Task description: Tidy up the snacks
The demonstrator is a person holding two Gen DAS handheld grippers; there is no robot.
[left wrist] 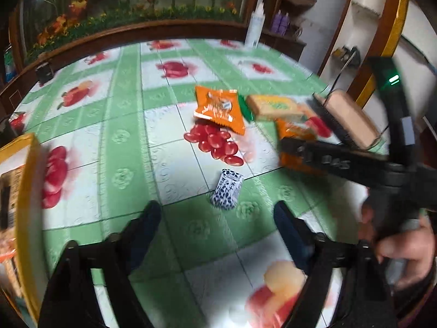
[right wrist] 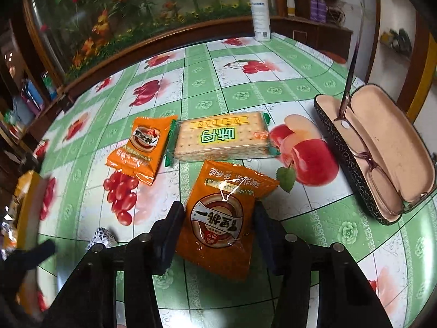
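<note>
My right gripper [right wrist: 218, 213] is shut on an orange snack packet [right wrist: 221, 218], with a finger against each of its side edges. Beyond it lie a cracker pack [right wrist: 221, 136] with green ends and a second orange packet [right wrist: 142, 147]. My left gripper [left wrist: 217, 213] stands open above the fruit-print tablecloth [left wrist: 123, 136], nothing between its fingers. A small blue-and-white patterned packet [left wrist: 226, 191] lies just ahead of its tips. The left wrist view also shows the second orange packet [left wrist: 218, 108] and the cracker pack [left wrist: 273, 106], with the right gripper reaching in from the right.
A yellow box [left wrist: 24, 191] with snacks inside stands at the left edge. An open glasses case [right wrist: 382, 150] holding spectacles lies at the right. A white spray bottle [right wrist: 260, 16] stands at the table's far edge before a wooden-framed panel. A hand [left wrist: 401, 246] grips the right tool.
</note>
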